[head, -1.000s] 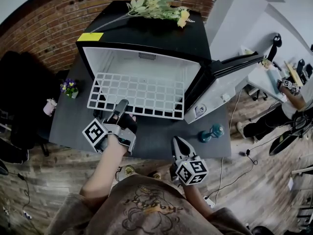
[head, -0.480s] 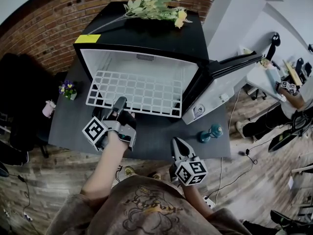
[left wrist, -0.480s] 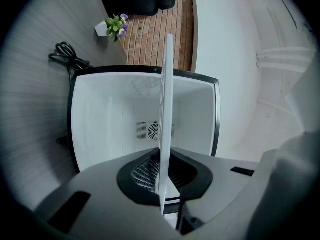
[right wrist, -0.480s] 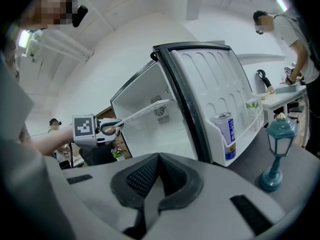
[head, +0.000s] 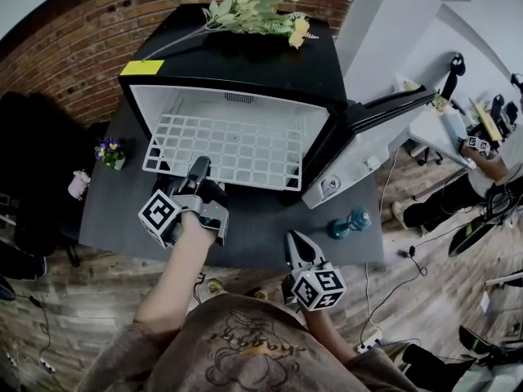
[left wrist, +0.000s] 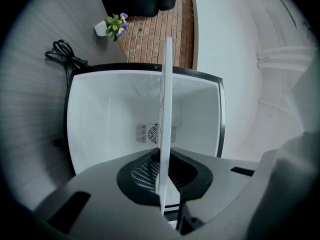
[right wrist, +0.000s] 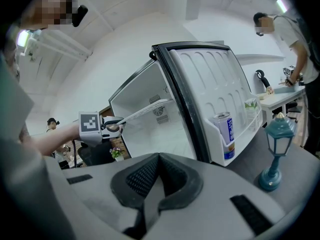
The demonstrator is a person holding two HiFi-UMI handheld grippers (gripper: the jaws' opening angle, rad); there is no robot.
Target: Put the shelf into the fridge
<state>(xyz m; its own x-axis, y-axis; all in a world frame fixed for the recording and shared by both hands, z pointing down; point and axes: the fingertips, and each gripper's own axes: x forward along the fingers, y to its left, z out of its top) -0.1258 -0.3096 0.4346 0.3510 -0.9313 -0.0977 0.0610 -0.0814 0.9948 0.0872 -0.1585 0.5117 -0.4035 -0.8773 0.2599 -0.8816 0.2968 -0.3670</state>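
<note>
The black fridge (head: 245, 64) stands open on a dark table, its door (head: 384, 109) swung out to the right. A white wire shelf (head: 225, 149) lies flat, partly inside the white cavity, with its front edge sticking out. My left gripper (head: 198, 170) is shut on that front edge, left of its middle. In the left gripper view the shelf (left wrist: 165, 109) shows edge-on between the shut jaws of the left gripper (left wrist: 164, 164), with the fridge's back-wall vent (left wrist: 148, 133) beyond. My right gripper (head: 298, 247) hangs shut and empty at the table's near edge; its own view shows the right gripper (right wrist: 159, 166) holding nothing.
Flowers (head: 253, 11) and a yellow note (head: 140, 68) lie on the fridge top. A can (right wrist: 226, 134) sits in the door rack. A teal lantern (right wrist: 274, 149) stands on the table (head: 270, 235) right of the door. A small flower pot (head: 109, 151) stands at the left. A person (head: 482, 162) works at the far right.
My left gripper has moved slightly forward with the shelf, sliding it a little deeper into the fridge. The right gripper has stayed where it was.
</note>
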